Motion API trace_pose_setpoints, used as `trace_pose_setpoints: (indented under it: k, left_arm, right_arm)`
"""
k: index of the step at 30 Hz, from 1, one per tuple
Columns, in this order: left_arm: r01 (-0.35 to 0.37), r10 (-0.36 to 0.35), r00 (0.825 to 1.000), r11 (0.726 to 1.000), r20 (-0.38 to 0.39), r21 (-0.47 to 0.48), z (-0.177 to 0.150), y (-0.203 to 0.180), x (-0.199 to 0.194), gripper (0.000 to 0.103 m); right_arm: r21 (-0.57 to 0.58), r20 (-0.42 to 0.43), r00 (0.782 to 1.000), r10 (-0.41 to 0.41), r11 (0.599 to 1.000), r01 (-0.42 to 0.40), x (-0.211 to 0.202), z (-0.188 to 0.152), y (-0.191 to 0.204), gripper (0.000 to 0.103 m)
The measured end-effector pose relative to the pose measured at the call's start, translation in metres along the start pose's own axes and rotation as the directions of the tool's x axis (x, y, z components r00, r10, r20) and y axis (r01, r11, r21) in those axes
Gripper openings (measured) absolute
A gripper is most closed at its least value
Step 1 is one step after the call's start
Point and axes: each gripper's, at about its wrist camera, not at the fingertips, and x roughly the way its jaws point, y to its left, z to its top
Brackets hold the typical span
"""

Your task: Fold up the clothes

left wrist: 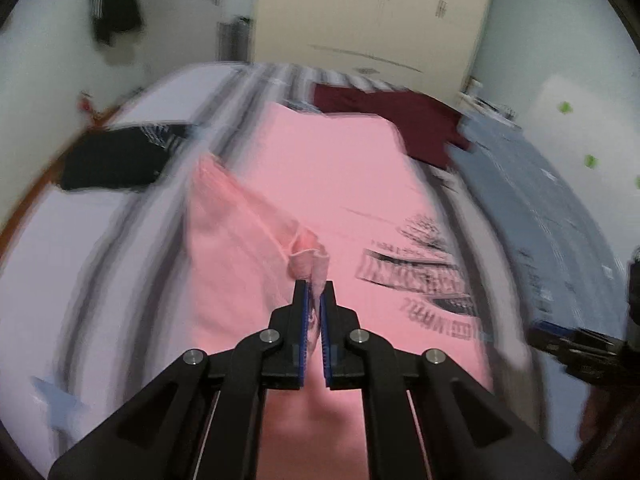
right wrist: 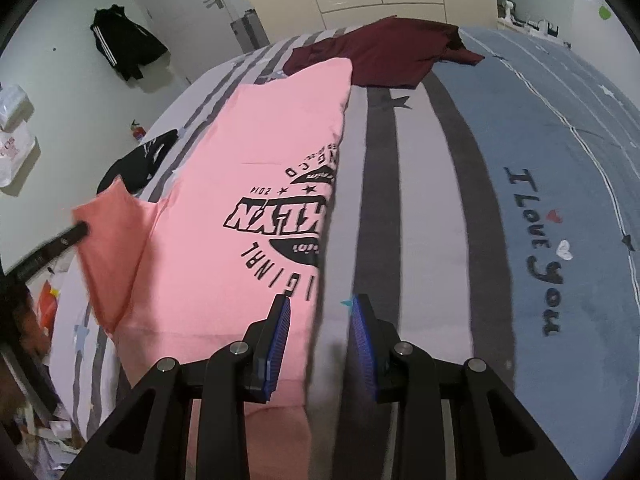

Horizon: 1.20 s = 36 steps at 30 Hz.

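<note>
Left tool (left wrist: pixel 315 286): closest to my lens, I am pinching it tight on a bunched fold of the pink shirt's sleeve, the cloth rising between the blue pads (left wrist: pixel 305 320).
Sleeve (left wrist: pixel 240 216): I am lifting it off the bed, so it is hanging in a slanted ridge over the shirt's body; the left view is blurring.
Pink shirt (right wrist: pixel 276 148): it is lying flat on the bed with its black print facing up and reading upside down from my side.
Right tool (right wrist: pixel 320 304): I am holding it partly open with nothing between the pads, hovering over the shirt's right edge, one finger above pink cloth, the other above the bedspread.
Bed (right wrist: pixel 420 200): grey and white stripes are running under the shirt, a blue section with lettering lying to the right.
Maroon garment (right wrist: pixel 392 52): it is lying beyond the shirt's far end, touching it.
Black garment (right wrist: pixel 136 160): it is lying on the bed left of the shirt.
Jacket (right wrist: pixel 120 40): it is hanging on the far wall.
</note>
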Motion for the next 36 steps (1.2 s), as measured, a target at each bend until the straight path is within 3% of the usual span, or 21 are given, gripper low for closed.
trace_pose_setpoints:
  k: [2,5,8,9,20,24,30,36]
  left_arm:
    - [0.04,-0.039,0.999,0.999,-0.032,0.021,-0.014,-0.028,0.014,0.005]
    - [0.032,-0.029,0.994,0.999,-0.107,0.027,-0.033,-0.048,0.026,0.016]
    - [0.071,-0.072,0.993,0.997,-0.092,-0.015,-0.036,-0.041,0.015,0.04]
    - [0.066,-0.067,0.993,0.998,-0.092,-0.021,-0.038,-0.035,0.011,0.043]
    - [-0.161,0.152,0.984,0.982,-0.097,-0.096,-0.051,0.081,-0.014,0.043]
    - [-0.186,0.174,0.977,0.979,-0.124,-0.087,-0.057,0.1,-0.001,0.043]
    - [-0.169,0.158,0.966,0.985,-0.206,-0.039,-0.082,0.098,0.028,0.041]
    - [-0.159,0.149,0.975,0.986,-0.162,-0.049,-0.07,0.109,0.028,0.04]
  right_arm:
    - [-0.009,-0.004,1.0,0.0,1.0,0.0,-0.004,-0.001,-0.005,0.029]
    - [-0.014,-0.013,1.0,0.007,1.0,-0.007,-0.006,-0.004,-0.012,0.029]
    - [-0.01,-0.016,1.0,0.018,1.0,-0.018,-0.005,-0.005,-0.017,0.029]
    - [-0.009,-0.017,1.0,0.022,1.0,-0.023,-0.004,-0.005,-0.019,0.029]
    - [-0.057,-0.035,0.995,0.095,0.994,-0.097,0.022,-0.006,0.022,0.029]
    - [-0.091,-0.045,0.992,0.115,0.989,-0.119,0.038,-0.004,0.047,0.029]
    - [-0.109,-0.055,0.986,0.155,0.981,-0.16,0.064,0.003,0.082,0.029]
    - [-0.119,-0.059,0.984,0.167,0.978,-0.173,0.09,0.012,0.11,0.029]
